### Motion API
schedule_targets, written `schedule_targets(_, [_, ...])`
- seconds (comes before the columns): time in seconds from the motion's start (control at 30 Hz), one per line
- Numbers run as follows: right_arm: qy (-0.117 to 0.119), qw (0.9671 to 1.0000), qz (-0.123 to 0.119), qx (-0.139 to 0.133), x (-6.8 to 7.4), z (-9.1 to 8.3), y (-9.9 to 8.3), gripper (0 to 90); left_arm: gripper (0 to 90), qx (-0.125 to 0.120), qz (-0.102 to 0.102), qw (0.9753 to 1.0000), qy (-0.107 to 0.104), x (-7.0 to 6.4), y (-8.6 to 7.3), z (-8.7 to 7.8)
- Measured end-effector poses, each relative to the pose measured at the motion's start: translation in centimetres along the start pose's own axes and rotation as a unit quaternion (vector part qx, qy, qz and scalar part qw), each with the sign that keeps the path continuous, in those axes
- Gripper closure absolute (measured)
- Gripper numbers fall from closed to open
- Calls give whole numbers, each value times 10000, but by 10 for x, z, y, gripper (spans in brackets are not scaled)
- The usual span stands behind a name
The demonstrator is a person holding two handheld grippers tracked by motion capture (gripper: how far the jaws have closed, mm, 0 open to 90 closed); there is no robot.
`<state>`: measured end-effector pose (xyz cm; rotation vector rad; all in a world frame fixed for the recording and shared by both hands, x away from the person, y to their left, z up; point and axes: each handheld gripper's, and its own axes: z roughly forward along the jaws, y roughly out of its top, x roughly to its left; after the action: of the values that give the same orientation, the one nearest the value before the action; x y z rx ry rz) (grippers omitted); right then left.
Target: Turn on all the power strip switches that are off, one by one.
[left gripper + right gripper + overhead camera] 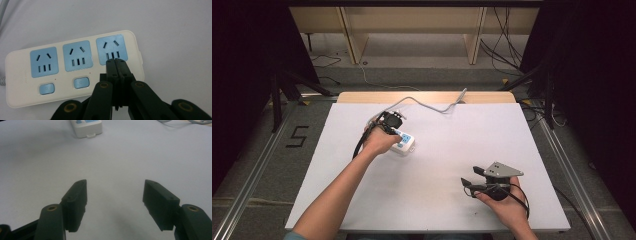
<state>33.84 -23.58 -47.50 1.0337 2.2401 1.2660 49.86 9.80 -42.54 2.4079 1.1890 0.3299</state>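
A cream power strip (406,144) (75,72) with three blue sockets and blue switch buttons lies left of centre on the white table (437,160). My left gripper (397,131) (116,60) is shut with nothing in it. Its tips rest over the lower slots of the socket at the strip's end. The jaws hide whatever lies below that socket. My right gripper (469,176) (115,195) stands open near the front right, above bare table, with nothing between its fingers. From the right gripper view, the strip's end (86,127) lies far ahead.
The strip's grey cable (432,104) (175,122) runs off the table's far wooden edge (427,96). Metal rails flank the table on both sides. Wooden shelving and loose black cables sit on the floor beyond.
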Motion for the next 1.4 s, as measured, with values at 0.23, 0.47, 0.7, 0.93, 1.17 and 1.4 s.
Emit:
schedule_targets(0.23, [-2,10000,-5,21,0,0,0,372,898,16,8,10000,-35,-1,0,1])
schedule_targets(0.47, [-9,10000,1,22,0,0,0,372,898,75,8,10000,-41,1,-1,3])
schedule_targets(0.7, [-3,10000,4,26,0,1,0,372,898,98,26,9999,-63,-1,-1,8])
schedule_targets(0.93, [-11,10000,26,20,-1,0,0,372,898,107,22,9999,-47,-2,0,11])
schedule_targets(1.17, [-7,10000,20,12,-1,0,0,372,898,154,59,9999,-28,-2,0,11])
schedule_targets(1.4, [-6,10000,17,16,-1,0,0,372,898,173,28,9998,-52,-2,0,12])
